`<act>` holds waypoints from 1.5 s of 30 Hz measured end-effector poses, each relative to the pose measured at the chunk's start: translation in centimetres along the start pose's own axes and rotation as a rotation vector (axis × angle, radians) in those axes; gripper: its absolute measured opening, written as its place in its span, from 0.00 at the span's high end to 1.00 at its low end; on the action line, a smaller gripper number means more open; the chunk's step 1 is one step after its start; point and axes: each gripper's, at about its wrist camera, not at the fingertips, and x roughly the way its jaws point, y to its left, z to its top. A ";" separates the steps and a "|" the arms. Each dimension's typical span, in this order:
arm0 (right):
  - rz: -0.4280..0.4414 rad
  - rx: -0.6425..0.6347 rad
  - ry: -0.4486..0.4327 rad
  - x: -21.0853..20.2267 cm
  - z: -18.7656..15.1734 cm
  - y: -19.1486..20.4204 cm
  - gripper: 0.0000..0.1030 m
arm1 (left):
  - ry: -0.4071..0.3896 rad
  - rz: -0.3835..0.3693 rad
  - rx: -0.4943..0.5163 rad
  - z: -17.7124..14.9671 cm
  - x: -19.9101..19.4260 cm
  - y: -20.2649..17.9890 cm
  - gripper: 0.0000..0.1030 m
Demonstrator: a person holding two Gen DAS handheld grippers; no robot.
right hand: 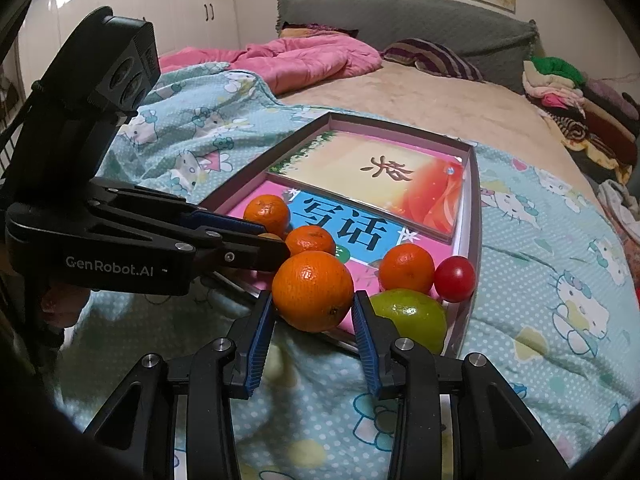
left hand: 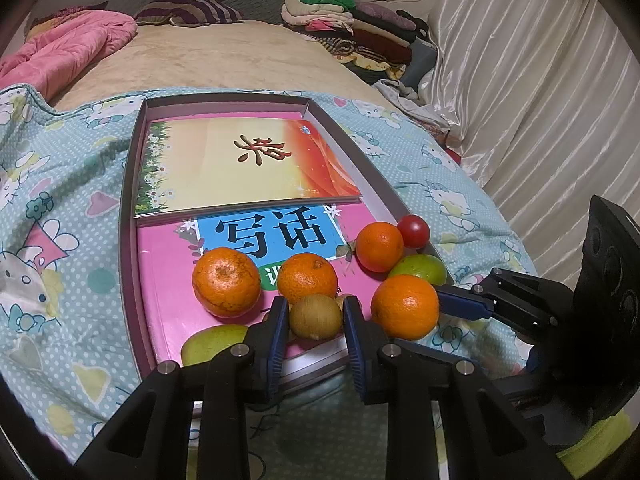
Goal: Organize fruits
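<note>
A shallow grey box point(left hand: 127, 200) on the bed holds two books and the fruit. My left gripper point(left hand: 316, 312) is closed on a small brown-green kiwi point(left hand: 316, 317) at the box's near edge. My right gripper point(right hand: 314, 304) is closed on a large orange point(right hand: 313, 291), which also shows in the left wrist view point(left hand: 406, 306). Three more oranges point(left hand: 226, 282) point(left hand: 307, 278) point(left hand: 379, 247), a red tomato point(left hand: 413, 231), a green lime point(left hand: 420, 268) and a yellow-green fruit point(left hand: 212, 344) lie in the box.
The box rests on a Hello Kitty blanket point(left hand: 60, 208). A pink quilt point(left hand: 64, 48) and striped pillow point(left hand: 188, 10) lie at the bed's head. Folded clothes point(left hand: 344, 28) are stacked at the far right, beside a white curtain point(left hand: 540, 80).
</note>
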 end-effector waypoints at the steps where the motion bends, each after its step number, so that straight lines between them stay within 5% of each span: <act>1: 0.000 0.001 -0.001 0.0 0.0 0.0 0.61 | 0.000 0.000 0.000 0.0 0.0 -0.1 0.73; 12: -0.028 -0.007 -0.012 -0.5 -0.2 0.2 0.60 | 0.001 -0.004 -0.006 0.0 -0.1 0.0 0.73; 24: -0.073 0.026 -0.062 -2.7 -0.7 -0.5 0.48 | 0.002 0.000 -0.005 0.0 -0.1 -0.1 0.73; 45: -0.136 0.089 -0.113 -4.6 -1.5 -1.5 0.29 | -0.028 0.027 0.033 -0.2 -1.4 -1.5 0.54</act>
